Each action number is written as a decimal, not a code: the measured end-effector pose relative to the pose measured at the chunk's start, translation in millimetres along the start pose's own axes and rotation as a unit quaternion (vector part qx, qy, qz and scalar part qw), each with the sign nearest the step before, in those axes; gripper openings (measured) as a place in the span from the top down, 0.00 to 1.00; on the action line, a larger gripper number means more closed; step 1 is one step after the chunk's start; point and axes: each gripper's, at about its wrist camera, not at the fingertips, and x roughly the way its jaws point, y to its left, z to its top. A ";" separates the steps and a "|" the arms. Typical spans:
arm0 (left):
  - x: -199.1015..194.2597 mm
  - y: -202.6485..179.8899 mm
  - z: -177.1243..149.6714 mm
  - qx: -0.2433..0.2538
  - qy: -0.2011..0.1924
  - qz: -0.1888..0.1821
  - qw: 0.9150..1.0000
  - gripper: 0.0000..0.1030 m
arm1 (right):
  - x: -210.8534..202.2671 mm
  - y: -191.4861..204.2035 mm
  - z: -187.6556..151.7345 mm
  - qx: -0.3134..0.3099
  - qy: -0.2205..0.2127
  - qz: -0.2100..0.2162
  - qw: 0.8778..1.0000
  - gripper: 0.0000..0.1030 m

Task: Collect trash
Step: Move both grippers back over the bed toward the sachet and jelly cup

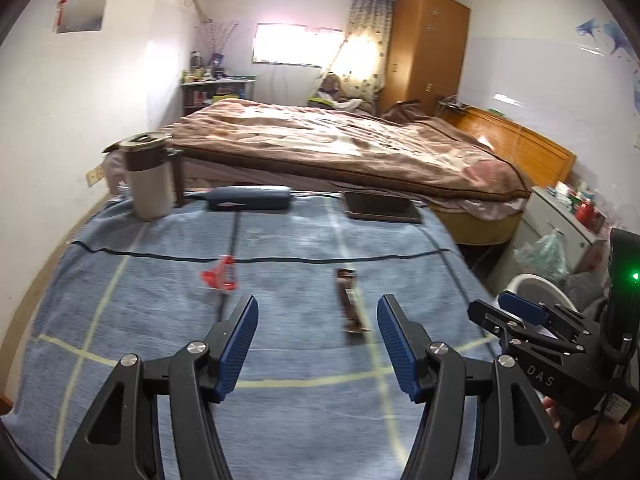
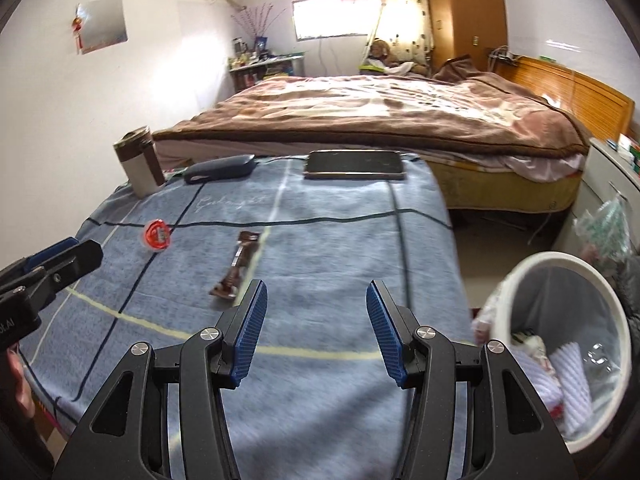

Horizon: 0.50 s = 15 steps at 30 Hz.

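Left gripper [image 1: 316, 316] jaws released, right gripper [image 2: 316, 304] likewise, both hovering over the blue-clothed bench [image 1: 280, 420]. Brown wrapper [image 1: 350, 304] lies just ahead between them; red wrapper [image 1: 218, 276] sits further left. Bin [image 2: 560, 344] stands off the right edge (already part full). Best come down straight, pinch the wrapper mid-length, avoid snagging cloth.
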 end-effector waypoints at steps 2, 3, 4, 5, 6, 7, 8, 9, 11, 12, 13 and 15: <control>3.5 12.8 -0.3 -0.009 0.004 0.008 1.000 0.37 | 8.8 7.5 2.3 -0.003 0.007 0.005 1.000 0.48; 5.6 19.1 -0.8 -0.015 0.006 0.010 1.000 0.37 | 11.6 9.9 2.9 -0.003 0.011 0.007 1.000 0.48; 7.8 23.8 -0.9 -0.019 0.008 0.014 1.000 0.37 | 15.1 12.9 3.7 -0.006 0.013 0.008 1.000 0.48; 10.1 28.8 -1.0 -0.023 0.010 0.017 1.000 0.37 | 17.9 16.0 4.7 -0.008 0.015 0.009 1.000 0.48; 12.8 33.6 -1.1 -0.026 0.012 0.019 0.999 0.37 | 22.0 19.8 5.9 -0.011 0.019 0.010 1.000 0.48; 15.2 37.8 -1.6 -0.030 0.015 0.020 0.999 0.37 | 25.0 22.7 6.6 -0.013 0.021 0.011 1.000 0.48; 18.3 41.5 -1.6 -0.033 0.018 0.022 0.999 0.37 | 29.3 25.8 7.7 -0.014 0.025 0.012 1.000 0.48; 21.3 45.2 -1.7 -0.036 0.021 0.022 0.999 0.37 | 32.4 27.8 8.5 -0.014 0.028 0.014 0.999 0.48; 28.5 53.4 -1.5 -0.041 0.025 0.026 0.998 0.37 | 41.0 33.6 11.2 -0.012 0.033 0.021 0.999 0.48; 31.8 56.8 -1.3 -0.043 0.027 0.028 0.998 0.37 | 46.1 36.7 12.6 -0.011 0.036 0.024 0.999 0.48; 36.0 60.6 -1.0 -0.047 0.031 0.031 0.998 0.37 | 51.7 40.1 13.9 -0.013 0.041 0.026 0.999 0.48; 43.6 66.3 0.1 -0.049 0.033 0.035 0.998 0.37 | 61.0 46.1 16.2 -0.019 0.050 0.027 0.998 0.48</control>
